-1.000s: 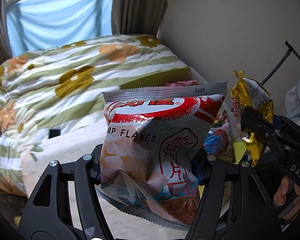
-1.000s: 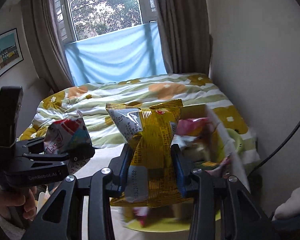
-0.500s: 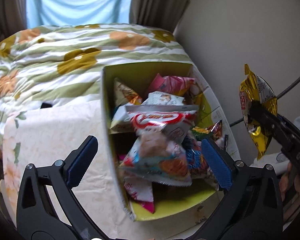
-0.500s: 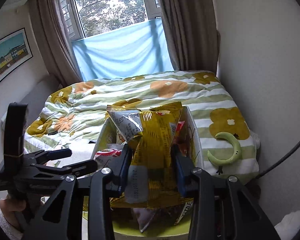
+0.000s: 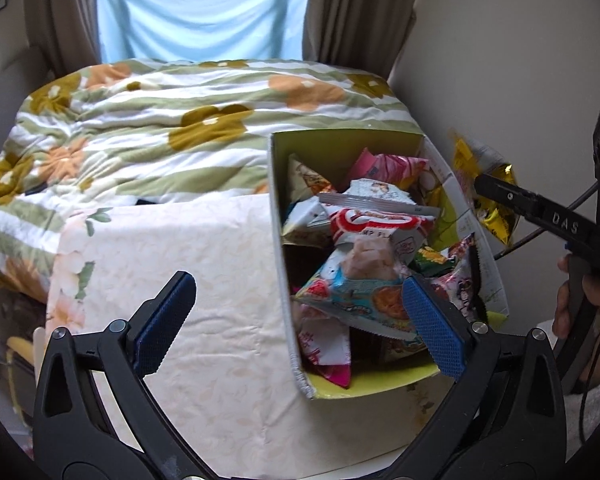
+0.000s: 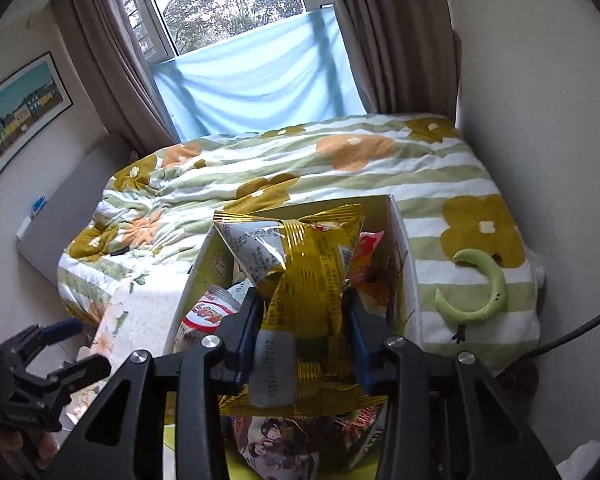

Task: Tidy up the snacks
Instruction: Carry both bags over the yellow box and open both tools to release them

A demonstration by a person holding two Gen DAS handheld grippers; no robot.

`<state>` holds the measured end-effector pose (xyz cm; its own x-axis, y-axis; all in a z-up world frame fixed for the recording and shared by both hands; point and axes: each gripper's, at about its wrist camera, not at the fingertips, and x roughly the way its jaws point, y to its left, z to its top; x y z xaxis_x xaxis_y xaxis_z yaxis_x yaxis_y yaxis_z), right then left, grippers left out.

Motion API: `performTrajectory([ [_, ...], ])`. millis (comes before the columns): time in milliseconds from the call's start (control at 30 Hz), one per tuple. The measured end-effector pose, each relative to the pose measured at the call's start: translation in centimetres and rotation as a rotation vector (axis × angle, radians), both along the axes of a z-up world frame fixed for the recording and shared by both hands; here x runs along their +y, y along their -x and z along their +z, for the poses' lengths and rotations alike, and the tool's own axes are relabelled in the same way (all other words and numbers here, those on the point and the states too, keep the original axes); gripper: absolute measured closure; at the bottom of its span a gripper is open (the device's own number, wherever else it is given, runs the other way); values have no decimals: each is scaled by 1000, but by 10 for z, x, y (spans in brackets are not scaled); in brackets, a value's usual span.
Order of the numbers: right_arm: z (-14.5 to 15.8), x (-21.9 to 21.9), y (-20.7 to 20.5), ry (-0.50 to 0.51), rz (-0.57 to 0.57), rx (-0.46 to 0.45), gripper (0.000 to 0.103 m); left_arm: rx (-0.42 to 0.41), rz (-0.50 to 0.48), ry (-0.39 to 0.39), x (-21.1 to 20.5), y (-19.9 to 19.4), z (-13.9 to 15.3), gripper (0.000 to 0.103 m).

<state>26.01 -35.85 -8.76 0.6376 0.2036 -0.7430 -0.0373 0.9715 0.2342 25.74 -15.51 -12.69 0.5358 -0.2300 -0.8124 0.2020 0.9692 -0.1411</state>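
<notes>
Here, left gripper [image 5: 298, 322] hanging with fingers spread wide and empty, shrimp flakes bag [image 5: 374, 252] lying in the snack box [image 5: 340, 146] at two o'clock, right gripper [image 6: 304, 336] clamping a gold snack packet [image 6: 300, 264] over that box, at twelve o'clock from its fingers.

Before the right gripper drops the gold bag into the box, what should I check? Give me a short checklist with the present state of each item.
1. Right gripper grips the gold bag firmly: ok.
2. Gold bag is above the snack box opening: ok.
3. Left gripper is open and holds nothing: ok.
4. Left gripper is out of the drop path: cannot tell.
5. Box has free room: not ok, the shrimp flakes bag and others pile high.
</notes>
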Motion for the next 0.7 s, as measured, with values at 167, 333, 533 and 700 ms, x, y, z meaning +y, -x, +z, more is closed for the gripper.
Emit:
performTrajectory([
  [167, -10, -6, 3, -42, -48, 49, 7, -10, 31, -25, 14, 14, -1, 1],
  [333, -8, 5, 27, 40, -72, 41, 6, -26, 40, -55, 26, 29, -3, 1],
  [533, 16, 26, 60, 62, -89, -5, 6, -86, 34, -33, 49, 54, 14, 1],
  [700, 47, 55, 100, 106, -87, -86, 6, -176, 48, -31, 73, 87, 46, 1],
])
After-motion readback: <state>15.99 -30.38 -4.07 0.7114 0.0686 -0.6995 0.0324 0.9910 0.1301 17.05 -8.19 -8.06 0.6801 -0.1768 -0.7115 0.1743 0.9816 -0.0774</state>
